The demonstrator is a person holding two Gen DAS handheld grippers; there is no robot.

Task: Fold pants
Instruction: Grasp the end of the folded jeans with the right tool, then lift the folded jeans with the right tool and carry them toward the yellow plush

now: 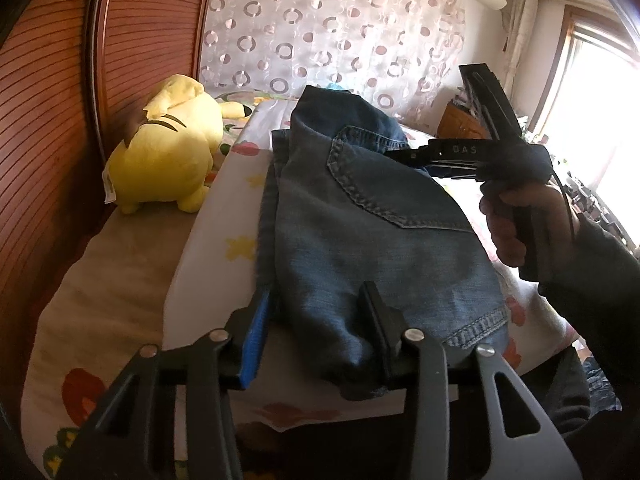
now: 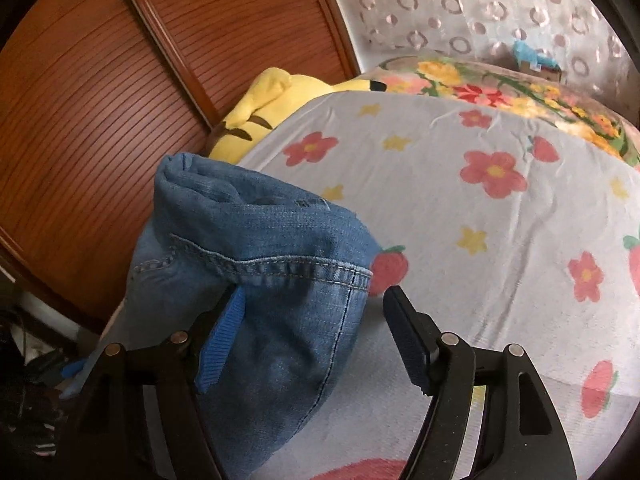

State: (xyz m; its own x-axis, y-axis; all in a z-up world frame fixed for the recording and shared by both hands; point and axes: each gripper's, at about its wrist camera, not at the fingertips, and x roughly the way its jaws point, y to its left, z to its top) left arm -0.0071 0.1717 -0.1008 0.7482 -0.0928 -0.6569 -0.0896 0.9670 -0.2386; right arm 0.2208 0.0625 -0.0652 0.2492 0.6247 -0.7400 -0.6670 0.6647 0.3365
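Blue denim pants (image 1: 360,216) lie folded lengthwise on the flowered bed sheet (image 1: 224,208), back pocket up. My left gripper (image 1: 316,300) is open, its jaws straddling the near end of the pants, with denim lying between them. My right gripper (image 1: 404,155) reaches in from the right at the far part of the pants by the pocket. In the right wrist view the right gripper (image 2: 316,292) is open, with a bunched fold of the pants (image 2: 260,264) between its jaws and over the left pad (image 2: 224,344).
A yellow plush toy (image 1: 168,148) lies at the bed's left by the wooden slatted wardrobe (image 1: 52,120). A flowered blanket (image 2: 520,92) lies at the far end, below a sheer curtain (image 1: 340,28). A bright window (image 1: 600,100) is at the right.
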